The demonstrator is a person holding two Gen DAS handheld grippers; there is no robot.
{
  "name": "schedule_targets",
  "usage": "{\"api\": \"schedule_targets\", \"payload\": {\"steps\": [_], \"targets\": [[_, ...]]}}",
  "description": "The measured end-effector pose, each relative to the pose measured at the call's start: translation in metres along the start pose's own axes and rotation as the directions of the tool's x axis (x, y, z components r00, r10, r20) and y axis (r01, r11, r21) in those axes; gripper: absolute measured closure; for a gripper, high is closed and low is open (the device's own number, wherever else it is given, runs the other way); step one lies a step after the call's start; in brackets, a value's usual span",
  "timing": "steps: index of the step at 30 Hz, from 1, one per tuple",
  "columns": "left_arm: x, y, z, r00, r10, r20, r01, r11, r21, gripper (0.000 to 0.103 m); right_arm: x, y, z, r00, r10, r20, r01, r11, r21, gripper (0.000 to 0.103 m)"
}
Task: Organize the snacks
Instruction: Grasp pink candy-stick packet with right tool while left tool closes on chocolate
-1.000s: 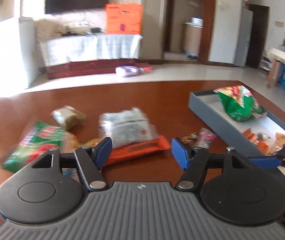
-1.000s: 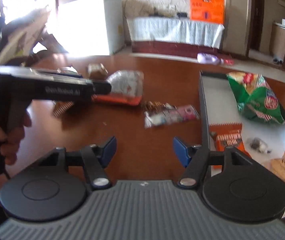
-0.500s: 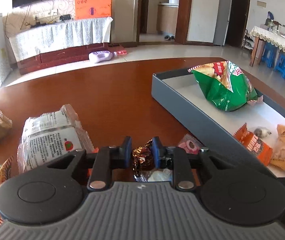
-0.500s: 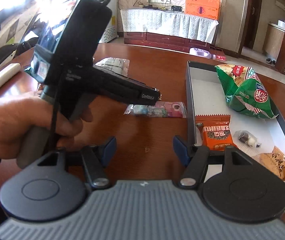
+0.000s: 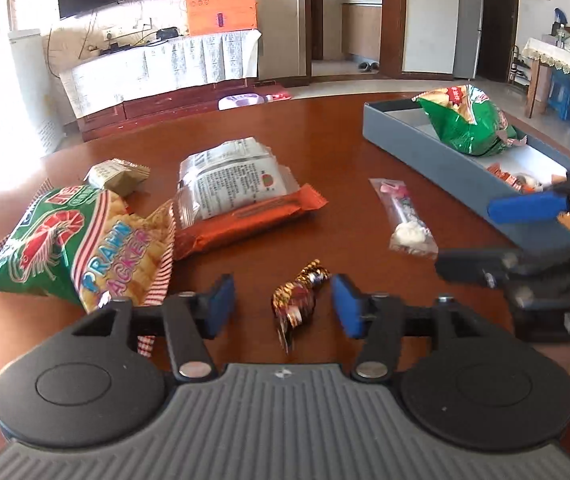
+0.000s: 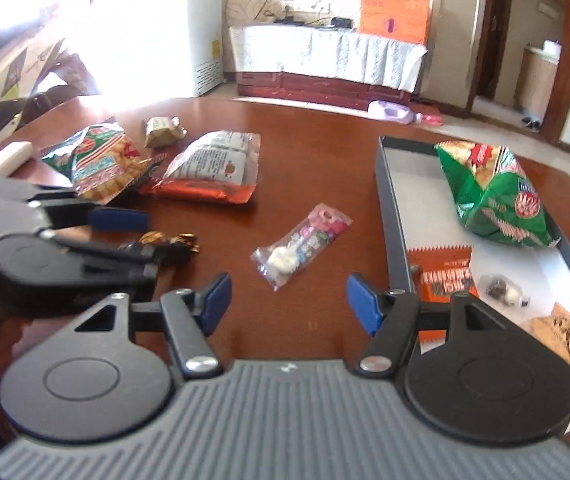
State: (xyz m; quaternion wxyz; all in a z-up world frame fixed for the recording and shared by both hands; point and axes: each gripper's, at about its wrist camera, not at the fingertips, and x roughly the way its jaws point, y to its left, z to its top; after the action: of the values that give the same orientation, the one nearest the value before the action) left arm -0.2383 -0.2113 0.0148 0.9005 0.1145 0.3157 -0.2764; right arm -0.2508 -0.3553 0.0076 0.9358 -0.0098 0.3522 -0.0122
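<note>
Half a second back your left gripper [image 5: 282,306] was clamped on the foil-wrapped candy [image 5: 296,304]; its jaws have just been opening, so the candy now sits loose between them on the bench [image 5: 345,184], untouched by either pad. Your right gripper [image 6: 288,302] hovers half open and empty just short of the clear candy packet [image 6: 300,245], beside the grey tray [image 6: 393,216] holding the green chip bag [image 6: 493,196] — likely the sorted pile
</note>
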Motion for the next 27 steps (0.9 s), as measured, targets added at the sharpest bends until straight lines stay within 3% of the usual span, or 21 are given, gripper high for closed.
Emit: {"api": "schedule_targets", "payload": {"steps": [9,15,16,18,19,21,27], "targets": [[0.000,0.000,-0.003,0.999,-0.053,0.001,0.053,0.998,0.034,0.041,0.035,-0.009,0.016,0.999,-0.023,-0.023,0.027,0.987,0.160,0.036],[0.001,0.005,-0.003,0.996,-0.086,-0.002,0.086,0.996,0.016,0.040,0.050,0.003,0.017,0.995,-0.092,-0.038,0.095,0.992,0.085,0.036],[0.001,0.005,-0.003,0.996,-0.088,-0.002,0.088,0.996,0.020,0.040,0.050,0.003,0.016,0.995,-0.094,-0.036,0.096,0.993,0.069,0.043],[0.001,0.005,-0.003,0.996,-0.094,-0.004,0.094,0.995,0.022,0.037,0.045,-0.001,0.015,0.997,-0.073,-0.028,0.074,0.996,0.047,0.069],[0.000,0.005,-0.003,0.995,-0.096,-0.007,0.096,0.995,0.025,0.035,0.042,-0.003,0.014,0.998,-0.058,-0.026,0.059,0.998,0.036,0.076],[-0.001,0.004,-0.003,0.995,-0.103,-0.011,0.103,0.994,0.031,0.030,0.036,-0.002,0.010,0.999,-0.032,-0.032,0.032,0.999,0.001,0.076],[-0.001,0.003,-0.004,0.995,-0.098,-0.010,0.099,0.995,0.030,0.030,0.009,0.004,-0.002,1.000,0.018,-0.018,-0.019,0.997,-0.072,0.076]]}}
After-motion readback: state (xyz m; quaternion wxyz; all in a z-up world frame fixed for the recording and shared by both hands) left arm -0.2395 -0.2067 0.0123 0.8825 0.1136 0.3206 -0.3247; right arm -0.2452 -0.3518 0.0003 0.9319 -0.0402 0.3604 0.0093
